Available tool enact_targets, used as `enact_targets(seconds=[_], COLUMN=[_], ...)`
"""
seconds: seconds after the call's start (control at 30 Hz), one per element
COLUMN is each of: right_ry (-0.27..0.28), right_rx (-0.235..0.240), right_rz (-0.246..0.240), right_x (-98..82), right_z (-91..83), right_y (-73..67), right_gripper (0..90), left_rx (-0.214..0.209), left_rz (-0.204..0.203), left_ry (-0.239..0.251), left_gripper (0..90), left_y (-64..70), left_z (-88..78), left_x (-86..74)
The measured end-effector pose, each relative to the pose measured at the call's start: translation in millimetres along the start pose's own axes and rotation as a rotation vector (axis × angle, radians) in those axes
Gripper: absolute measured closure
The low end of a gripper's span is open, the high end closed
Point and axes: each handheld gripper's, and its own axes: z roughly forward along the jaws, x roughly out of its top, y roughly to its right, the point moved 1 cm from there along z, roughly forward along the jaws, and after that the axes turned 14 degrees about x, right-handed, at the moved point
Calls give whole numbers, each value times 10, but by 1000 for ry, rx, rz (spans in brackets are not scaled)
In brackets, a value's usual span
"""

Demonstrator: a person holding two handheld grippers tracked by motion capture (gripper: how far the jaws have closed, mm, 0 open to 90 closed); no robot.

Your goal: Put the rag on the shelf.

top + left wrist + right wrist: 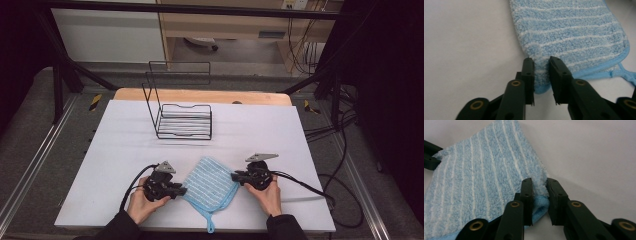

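A blue striped cloth (210, 186) is shown lying flat on the white table (125, 150), near the front edge, between the two hands; its hanging loop (210, 227) trails toward the person. The left gripper (181, 191) is set at the cloth's left corner, and in the left gripper view its jaws are seen nearly closed, with the corner's pile pinched between the pads (530, 72). The right gripper (234, 176) is set at the opposite corner, and in the right gripper view the jaws are likewise drawn in on the bound edge of the cloth (486, 180). Both grips are judged to be taken at the very tip of a corner, so little fabric is held.

For the step in hand, a two-corner pick-up, the jaws should be closed fully before any lift, and both layers of the hem should be caught. The two hands are best raised together and level, so that the cloth hangs evenly and neither corner is pulled free. A wire rack (184, 120) stands well apart at the back of the table and is judged a likely place for hanging.
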Motion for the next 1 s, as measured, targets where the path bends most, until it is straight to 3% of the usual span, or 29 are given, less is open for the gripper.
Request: enact_targets(seconds=[0.13,0.27,0.53,0.8,1.0], right_ry=[3,-13,-14,-13,-15], right_rx=[-8,-20,5,31,27], right_rz=[-42,-77,-141,-176,-179], right_x=[97,180,425,583,570], right_z=[43,99,276,511,579], right_y=[-13,-28,-31,-56,-15], right_gripper=[821,823,824,820,809], left_rx=[11,23,40,60,64], left_rz=[-16,-35,-54,-67,-56], left_ry=[4,8,19,31,36], left_gripper=[836,844,844,834,807], left_y=[20,48,107,135,142], left_z=[-33,-71,-163,-217,-201], left_x=[-14,-52,-148,-230,-238])
